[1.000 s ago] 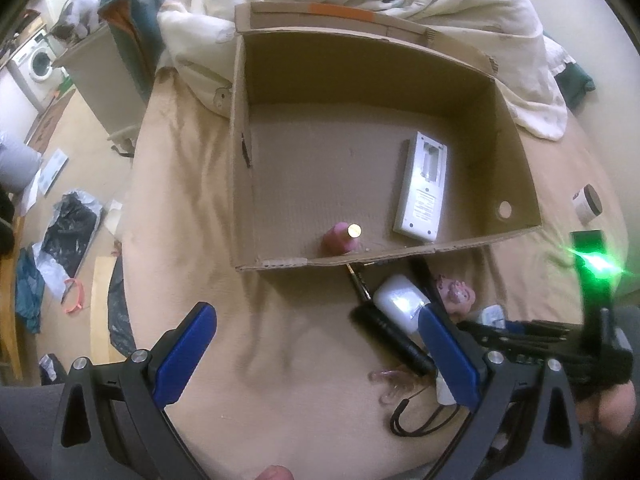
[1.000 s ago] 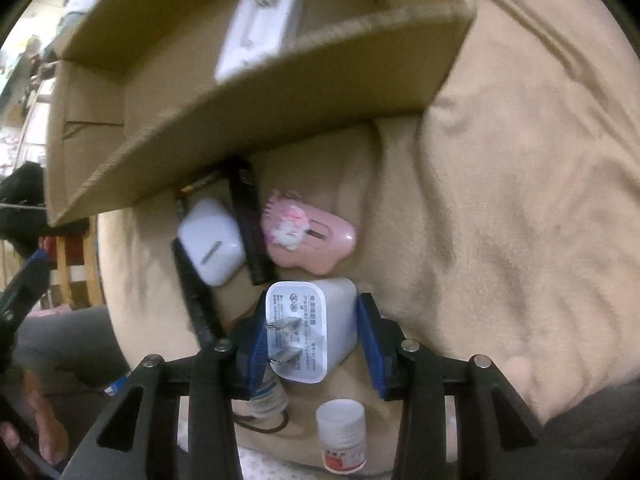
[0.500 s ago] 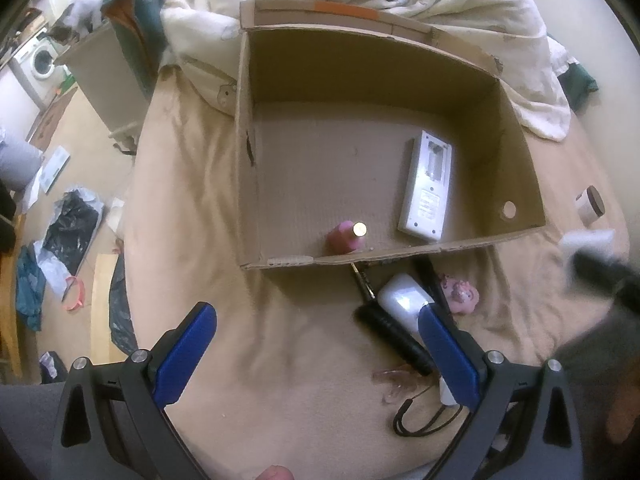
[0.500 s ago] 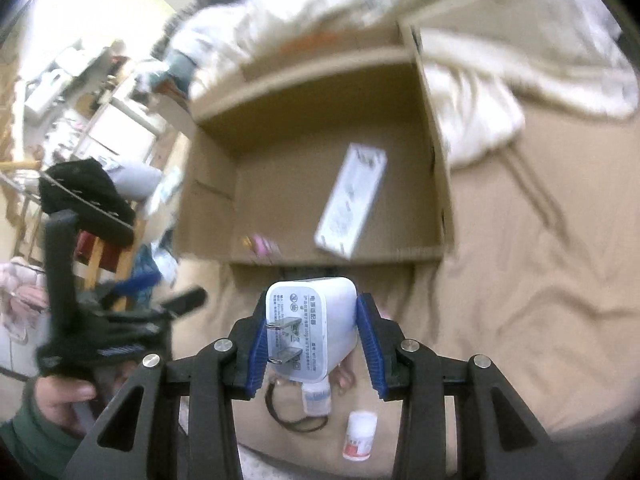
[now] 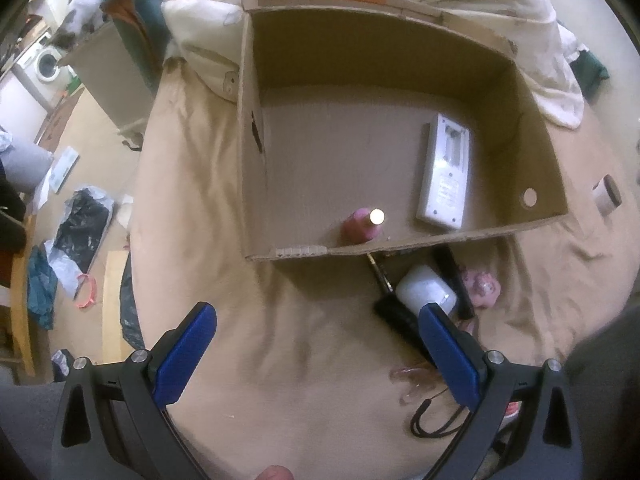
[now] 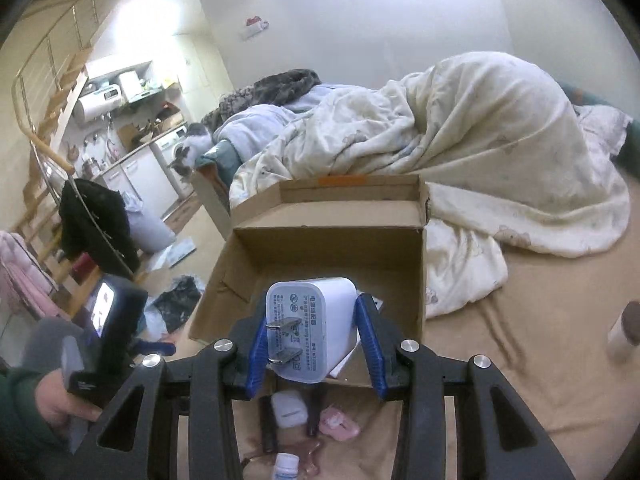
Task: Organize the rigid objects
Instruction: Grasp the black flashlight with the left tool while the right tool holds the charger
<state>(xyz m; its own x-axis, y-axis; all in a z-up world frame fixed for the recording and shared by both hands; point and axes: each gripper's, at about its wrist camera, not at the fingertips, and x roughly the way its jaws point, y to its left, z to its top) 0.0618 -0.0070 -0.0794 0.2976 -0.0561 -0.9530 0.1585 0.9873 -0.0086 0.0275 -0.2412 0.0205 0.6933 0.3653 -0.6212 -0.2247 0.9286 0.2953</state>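
My right gripper (image 6: pixel 316 340) is shut on a white plug charger (image 6: pixel 312 328), its two prongs facing the camera, held in the air before the open cardboard box (image 6: pixel 248 272). In the left wrist view the box (image 5: pixel 252 160) holds a white flat device (image 5: pixel 444 176) and a pink bottle (image 5: pixel 362 226). My left gripper (image 5: pixel 316 348) hangs open over the tan sheet in front of the box, nothing between its fingers. Just outside the box's near wall lie a white case (image 5: pixel 424 290), a black stick (image 5: pixel 402 320) and a small pink toy (image 5: pixel 482 286).
A crumpled white duvet (image 6: pixel 480 152) lies behind and right of the box. A small white jar (image 5: pixel 606 196) stands on the sheet to the right. A black cord loop (image 5: pixel 436 424) lies near my left gripper. The bed edge drops to a cluttered floor (image 5: pixel 72 220) on the left.
My right gripper has lifted the charger off the sheet and tilted up, so its view now looks across the box to the room. The left gripper has stayed put.
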